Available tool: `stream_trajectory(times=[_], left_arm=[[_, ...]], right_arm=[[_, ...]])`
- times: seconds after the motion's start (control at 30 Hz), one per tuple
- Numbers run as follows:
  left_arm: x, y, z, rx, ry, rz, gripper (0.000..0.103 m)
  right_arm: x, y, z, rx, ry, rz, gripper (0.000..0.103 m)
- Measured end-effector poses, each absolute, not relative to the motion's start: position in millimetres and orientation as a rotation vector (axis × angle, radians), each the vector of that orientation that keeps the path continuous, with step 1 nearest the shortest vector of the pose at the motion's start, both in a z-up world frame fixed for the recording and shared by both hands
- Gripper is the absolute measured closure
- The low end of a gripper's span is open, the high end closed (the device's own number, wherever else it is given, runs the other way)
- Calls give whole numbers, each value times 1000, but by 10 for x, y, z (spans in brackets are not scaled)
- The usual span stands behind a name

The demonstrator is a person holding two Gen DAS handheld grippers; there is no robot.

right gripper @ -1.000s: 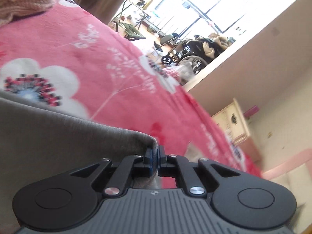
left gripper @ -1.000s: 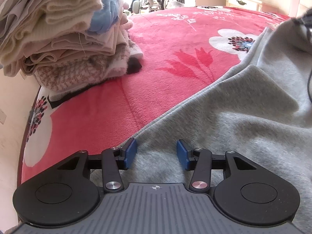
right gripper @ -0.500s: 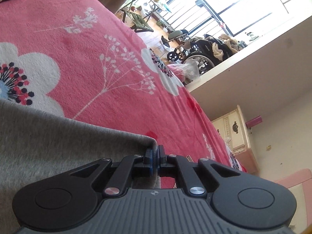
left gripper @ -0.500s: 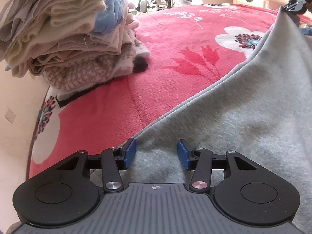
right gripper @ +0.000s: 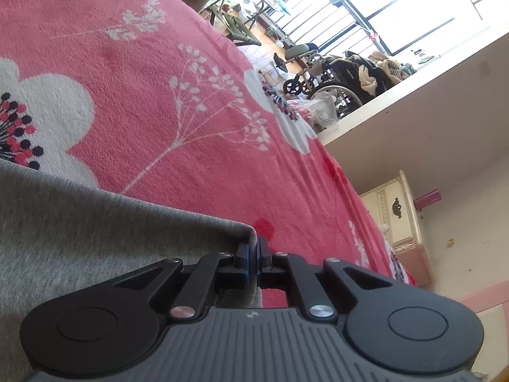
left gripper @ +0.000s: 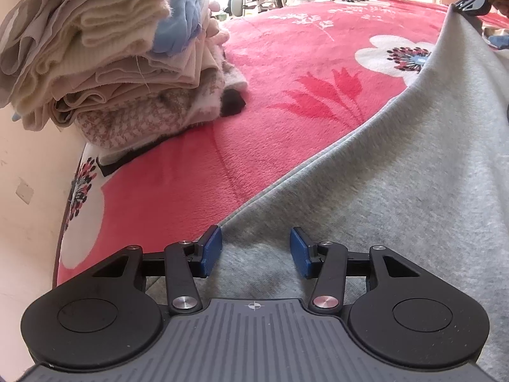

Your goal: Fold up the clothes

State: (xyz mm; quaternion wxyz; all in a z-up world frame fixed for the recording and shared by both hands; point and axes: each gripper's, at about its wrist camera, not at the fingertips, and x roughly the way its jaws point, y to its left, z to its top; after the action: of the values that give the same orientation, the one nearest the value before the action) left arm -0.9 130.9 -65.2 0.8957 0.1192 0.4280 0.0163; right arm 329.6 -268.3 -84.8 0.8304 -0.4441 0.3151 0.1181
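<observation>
a red floral blanket (left gripper: pixel 286 102) covers the bed and serves as the folding surface. across its right side spreads the grey garment (left gripper: pixel 413 175), the piece being folded; one edge runs diagonally over the blanket from the near left up to a raised corner at the far right, so the cloth hangs taut like a sheet being lifted to turn over. at the left edge of the bed sits a stack of folded clothes (left gripper: pixel 105 57) in beige, cream and blue, likely parked there to leave the middle free for work. the right gripper (right gripper: pixel 253 259) has its tongs pressed together on the garment's corner, cloth bunched between the blue pads, which is what holds that corner up off the blanket; it also shows far off in the left view. the left gripper (left gripper: pixel 256 251) rests low over the near hem with its tongs apart and fabric lying between them, unpinched, seemingly placed to take the matching corner.
</observation>
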Motion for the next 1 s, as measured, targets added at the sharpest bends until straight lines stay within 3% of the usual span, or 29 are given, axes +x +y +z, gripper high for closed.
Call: stream_trajectory(times=[0.2,0.23,0.37,0.43,0.7,1.0], left_arm=[[-7,1295,-666,261,885,40,54],[-4,1295,-667,264,885,41,54],[-4,1285,-662,279,886,42,53],[-6,1280,-662,285,887,47,53],[10,1234,-680,308,891,63,51],[22,1224,-675,316,897,70,49]], right_arm=[[3416,-2707,-1210,-893,695,256,95],[3452,-2742,-1244,-866,707,248,91],[3626,-2980,-1181,-673,741,209,57],[3771,-3163,-1104,-558,783,156,51],[3916,-3985,-858,-268,776,-185,53],[2712,-4574,-404,44,649,-146,58]])
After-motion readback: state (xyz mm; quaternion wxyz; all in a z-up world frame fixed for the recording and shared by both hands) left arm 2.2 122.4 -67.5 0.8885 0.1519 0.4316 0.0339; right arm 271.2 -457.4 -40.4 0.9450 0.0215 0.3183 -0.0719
